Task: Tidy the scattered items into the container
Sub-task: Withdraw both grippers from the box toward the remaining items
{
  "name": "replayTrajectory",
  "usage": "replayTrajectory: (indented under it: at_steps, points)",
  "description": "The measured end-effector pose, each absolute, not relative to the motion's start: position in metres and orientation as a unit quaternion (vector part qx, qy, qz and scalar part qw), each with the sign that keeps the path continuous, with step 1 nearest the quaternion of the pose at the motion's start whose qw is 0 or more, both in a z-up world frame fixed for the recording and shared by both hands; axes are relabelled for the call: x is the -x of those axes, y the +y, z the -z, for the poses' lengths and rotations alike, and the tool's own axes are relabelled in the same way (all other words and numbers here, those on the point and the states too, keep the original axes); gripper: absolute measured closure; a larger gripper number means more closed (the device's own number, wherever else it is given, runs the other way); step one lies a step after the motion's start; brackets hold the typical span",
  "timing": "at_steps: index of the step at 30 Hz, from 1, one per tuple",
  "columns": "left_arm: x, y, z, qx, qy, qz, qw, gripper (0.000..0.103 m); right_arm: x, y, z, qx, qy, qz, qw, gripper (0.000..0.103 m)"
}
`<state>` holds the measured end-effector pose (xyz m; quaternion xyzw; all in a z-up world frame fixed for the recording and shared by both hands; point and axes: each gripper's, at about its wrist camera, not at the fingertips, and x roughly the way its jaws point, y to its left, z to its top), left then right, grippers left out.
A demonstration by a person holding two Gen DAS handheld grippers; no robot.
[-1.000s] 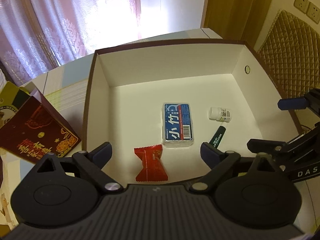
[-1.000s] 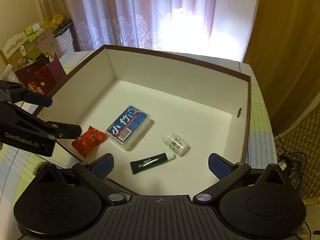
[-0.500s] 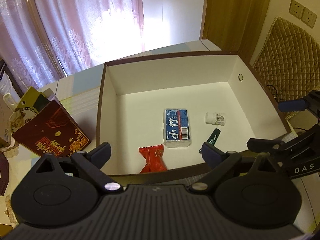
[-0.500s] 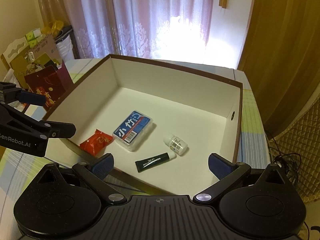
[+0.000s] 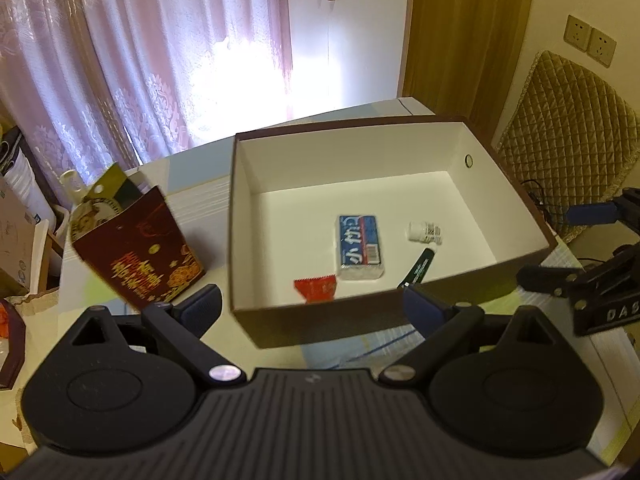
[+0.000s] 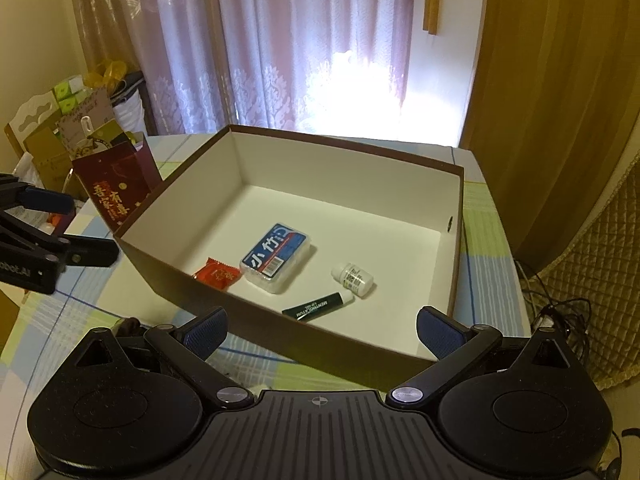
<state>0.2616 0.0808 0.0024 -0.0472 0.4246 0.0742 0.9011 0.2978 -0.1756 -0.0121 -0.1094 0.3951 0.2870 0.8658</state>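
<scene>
Now we hold both tongs, left tongs [image 5: 311, 306] and right tongs [image 6: 321, 330], spread apart and empty before the box [image 6: 280, 332] holding four items.

A dark red gift bag [image 5: 138, 248] with gold print stands upright on the desk [image 6: 486, 240], which carries a pale checked cloth. Cardboard boxes [image 6: 44, 148] and packaged goods sit behind the bag. Pink lace curtains [image 6: 304, 52] cover a bright window. A quilted tan chair back [image 5: 564, 140] stands at the right. 2 wall sockets [image 5: 590, 40] are mounted above the chair.
</scene>
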Motion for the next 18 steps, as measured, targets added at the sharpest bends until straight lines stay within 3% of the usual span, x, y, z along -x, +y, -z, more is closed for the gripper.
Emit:
replayTrajectory:
  at_steps: [18]
  points:
    - [-0.208,0.104,0.025,0.038,0.449,-0.098,0.887,0.008,-0.277,-0.173,0.038,0.083,0.426,-0.279,0.857,0.000]
